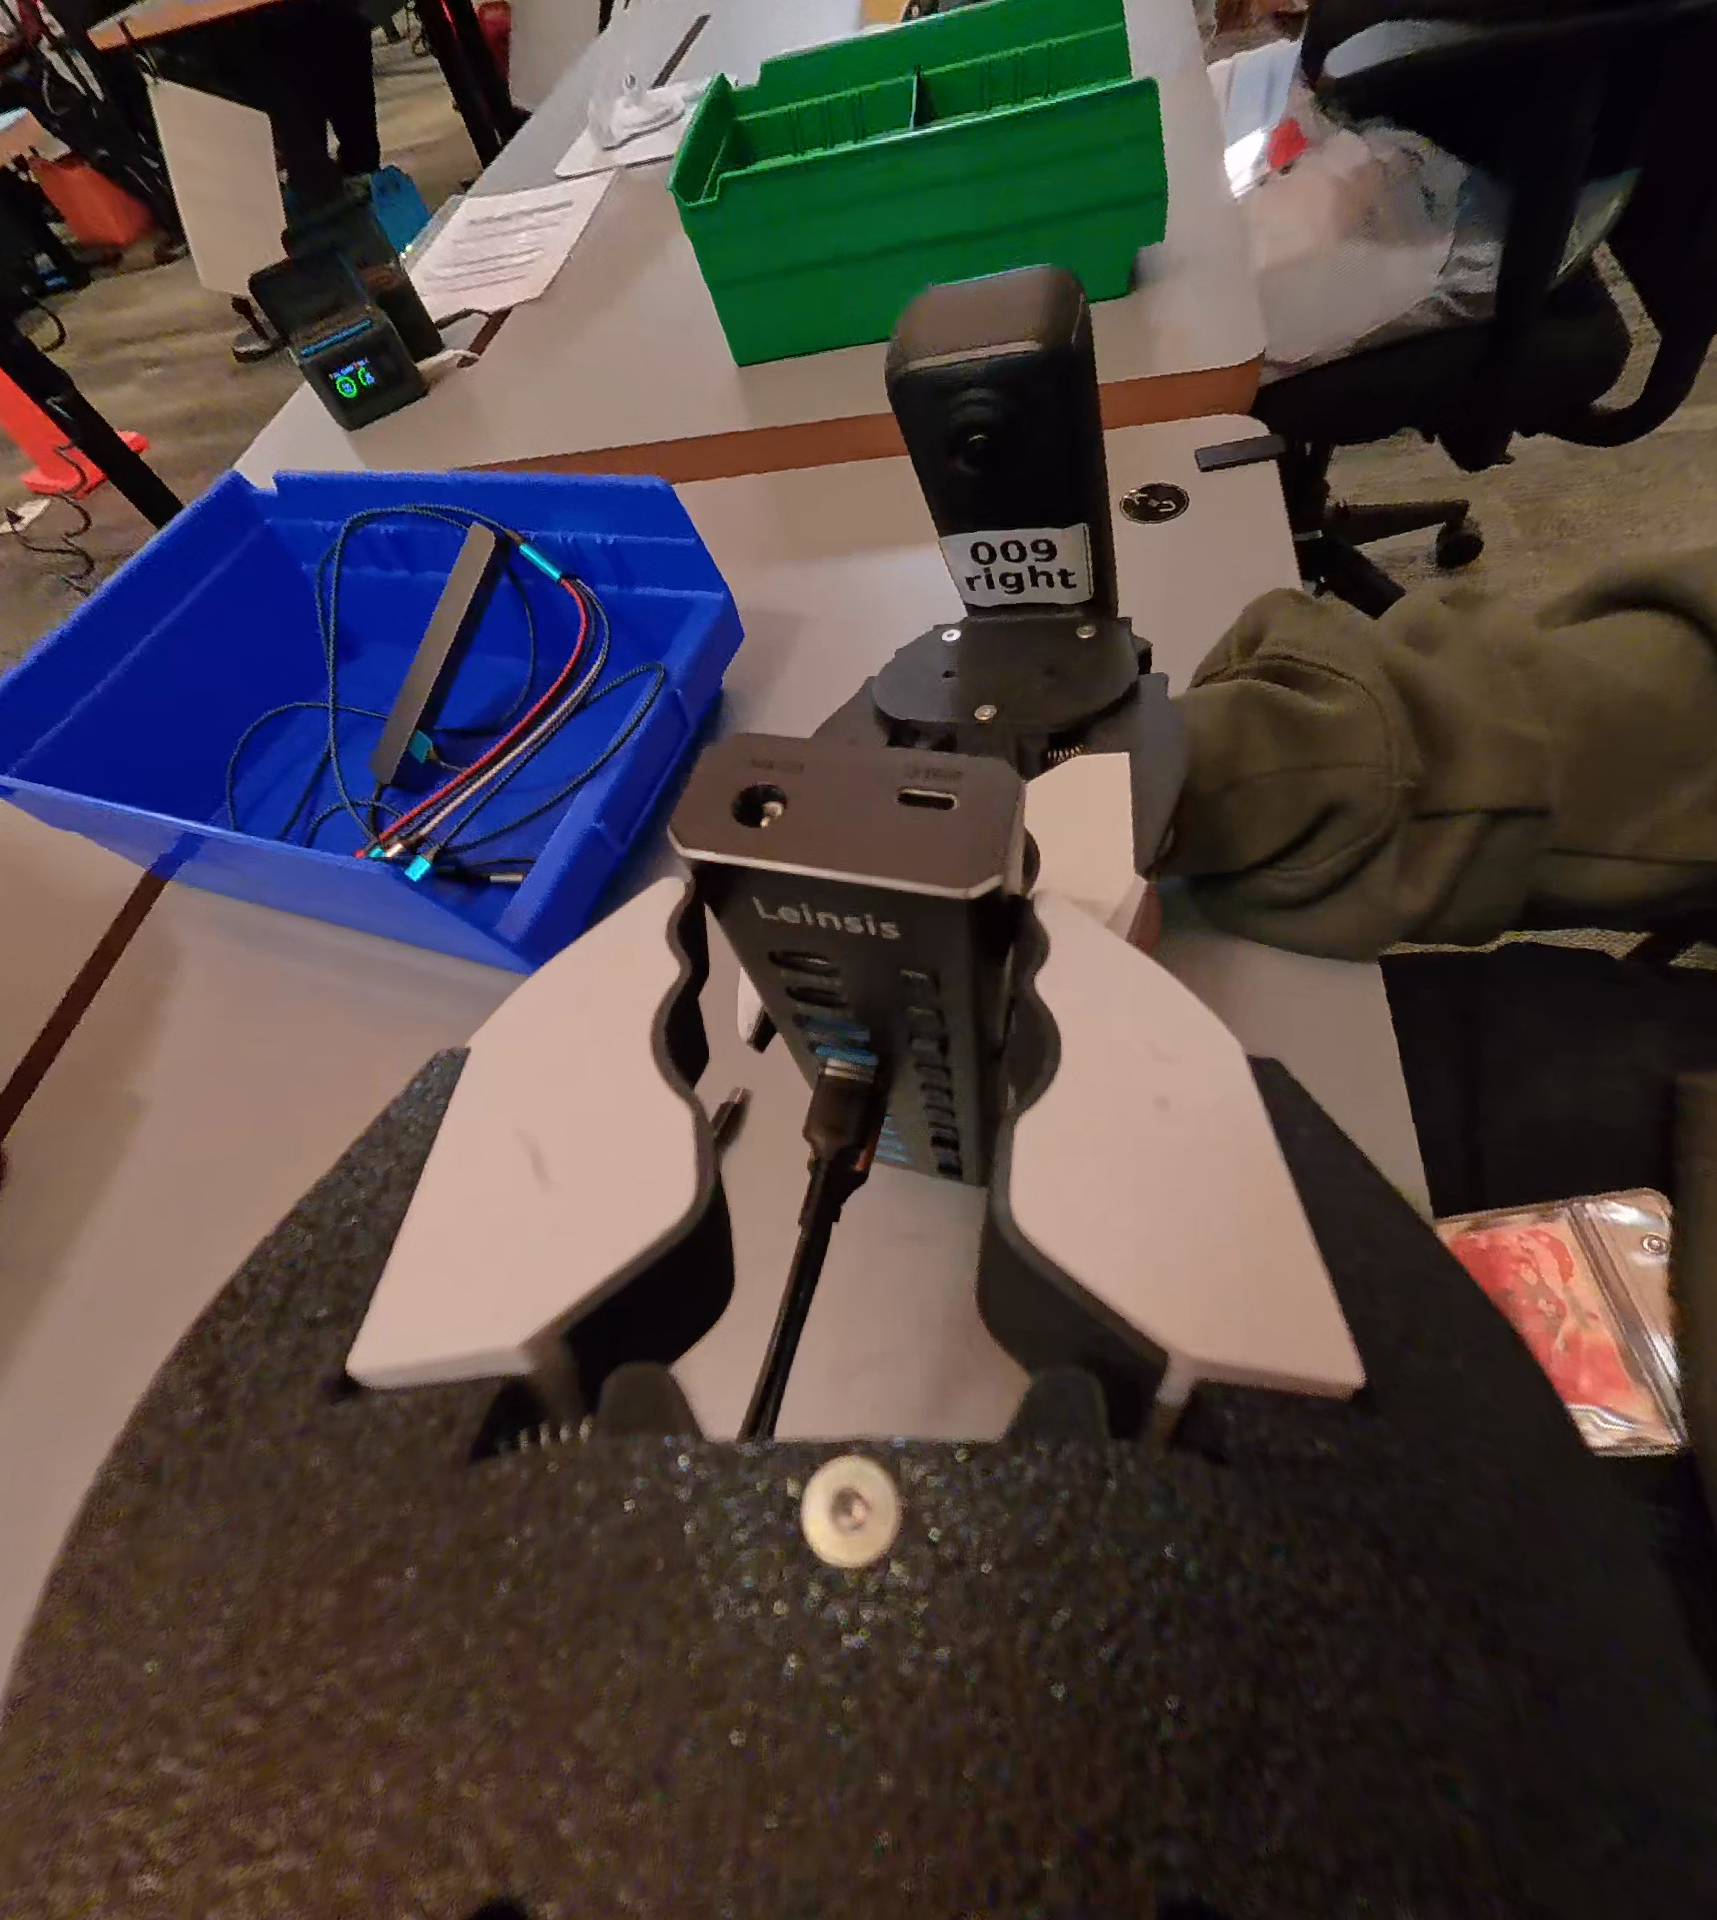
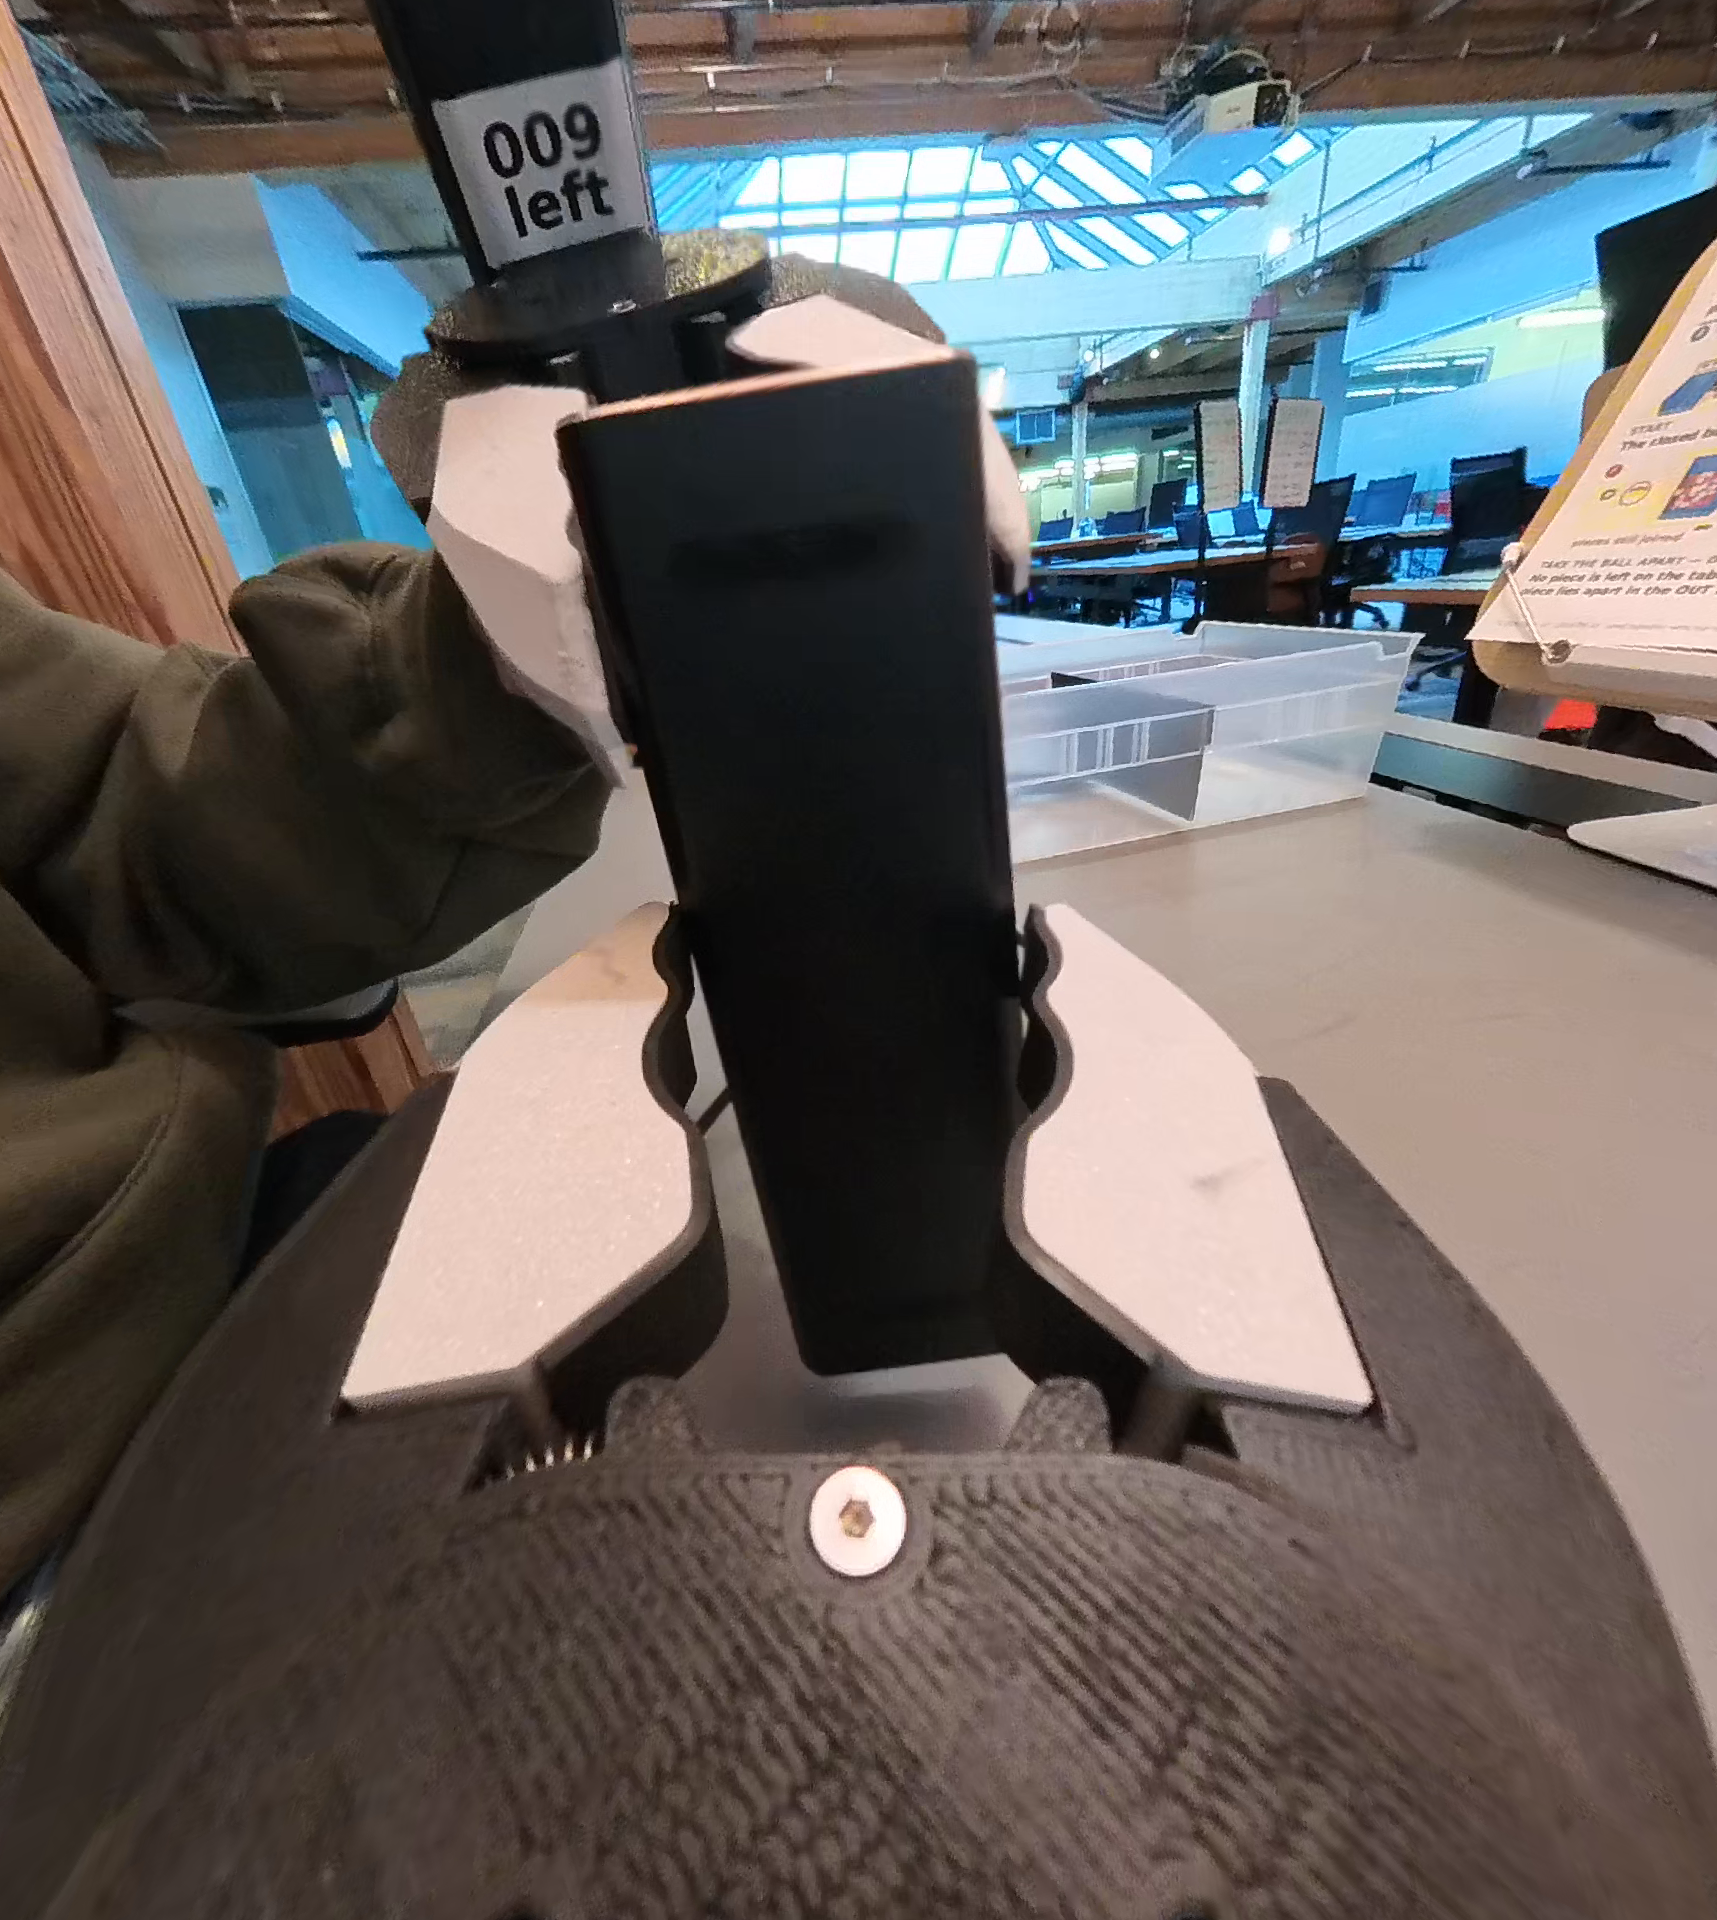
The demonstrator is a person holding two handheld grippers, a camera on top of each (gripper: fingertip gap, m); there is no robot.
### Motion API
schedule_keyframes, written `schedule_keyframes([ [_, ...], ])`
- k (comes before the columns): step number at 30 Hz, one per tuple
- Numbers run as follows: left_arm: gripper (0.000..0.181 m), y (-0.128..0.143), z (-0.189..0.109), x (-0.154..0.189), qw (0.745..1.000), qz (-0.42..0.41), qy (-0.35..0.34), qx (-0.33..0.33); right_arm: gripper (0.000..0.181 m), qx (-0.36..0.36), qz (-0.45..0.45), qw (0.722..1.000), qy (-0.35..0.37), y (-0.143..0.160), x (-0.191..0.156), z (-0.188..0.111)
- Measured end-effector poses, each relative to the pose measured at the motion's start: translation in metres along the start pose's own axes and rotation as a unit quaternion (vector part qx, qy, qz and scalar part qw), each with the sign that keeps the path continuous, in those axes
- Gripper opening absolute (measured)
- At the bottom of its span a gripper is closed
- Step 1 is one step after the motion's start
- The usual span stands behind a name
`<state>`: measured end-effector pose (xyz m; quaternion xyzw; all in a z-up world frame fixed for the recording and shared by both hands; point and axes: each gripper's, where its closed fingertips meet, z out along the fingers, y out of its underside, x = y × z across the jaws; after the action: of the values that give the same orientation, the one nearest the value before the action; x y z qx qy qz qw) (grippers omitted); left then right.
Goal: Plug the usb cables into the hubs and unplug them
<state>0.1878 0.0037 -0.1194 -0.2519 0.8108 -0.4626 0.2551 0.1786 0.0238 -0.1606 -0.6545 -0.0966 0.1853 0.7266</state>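
A black multi-port USB hub (image 1: 849,883) stands upright above the grey table (image 1: 210,1091), held between both grippers. My left gripper (image 1: 859,925) is shut on its sides, facing the port side. A black USB cable plug (image 1: 838,1117) sits in one port, and its cord runs down between my left fingers. My right gripper (image 2: 852,925) is shut on the hub's plain back (image 2: 833,831). It shows in the left wrist view behind the hub, with one finger (image 1: 1088,821) beside it. A left finger (image 2: 511,582) shows in the right wrist view.
A blue bin (image 1: 615,831) at the left holds several coiled cables (image 1: 521,707) and a slim dark hub (image 1: 438,644). A green bin (image 1: 937,208) and a small black device (image 1: 355,353) stand farther back. A clear bin (image 2: 1249,707) and a sheet on a stand (image 2: 1664,468) are on the right.
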Motion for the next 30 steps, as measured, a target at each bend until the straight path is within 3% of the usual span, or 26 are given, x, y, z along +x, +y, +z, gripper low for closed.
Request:
schedule_keyframes([
  [8, 0.055, -0.023, -0.013, -0.006, 1.000, 0.010, 0.020, 0.020, 0.066, -0.009, 0.005, 1.000, 0.012, 0.002, 0.004, 0.002],
  [19, 0.056, -0.014, -0.012, -0.009, 1.000, 0.009, 0.022, 0.012, 0.059, -0.047, -0.007, 0.999, 0.016, 0.012, 0.003, 0.008],
  [26, 0.071, -0.015, -0.014, -0.009, 0.999, -0.016, 0.017, 0.040, 0.059, 0.006, 0.018, 1.000, 0.007, -0.001, 0.006, -0.002],
  [30, 0.072, -0.025, -0.039, -0.018, 0.995, -0.037, -0.019, 0.093, 0.059, 0.007, 0.018, 1.000, 0.007, -0.001, 0.006, -0.002],
])
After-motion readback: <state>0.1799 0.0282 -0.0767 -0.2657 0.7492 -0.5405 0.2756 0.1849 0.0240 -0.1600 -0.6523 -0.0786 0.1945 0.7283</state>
